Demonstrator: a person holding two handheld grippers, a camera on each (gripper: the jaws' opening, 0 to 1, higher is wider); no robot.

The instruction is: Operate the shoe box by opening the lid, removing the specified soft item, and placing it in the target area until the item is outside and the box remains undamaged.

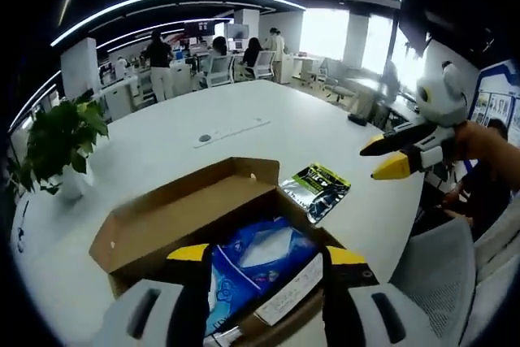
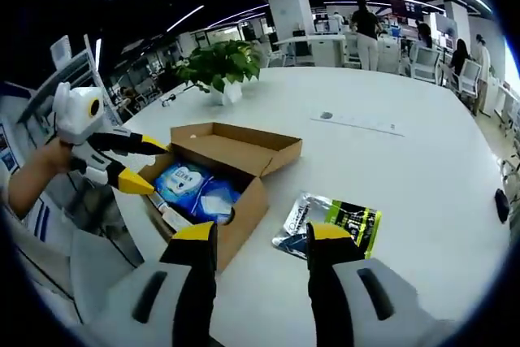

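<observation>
- Partly hidden, the blue soft pack [image 2: 197, 190] lies lengthwise in the open shoe box [image 2: 244, 170].
- Left gripper [image 1: 268, 259] spread above it.
- Right gripper [image 2: 262, 237] spread, holding nothing.

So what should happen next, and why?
Probably the left gripper should dip into the open box and close on the blue pack: the lid is already up, the pack lies exposed, and the open jaws hover just above it.
</observation>
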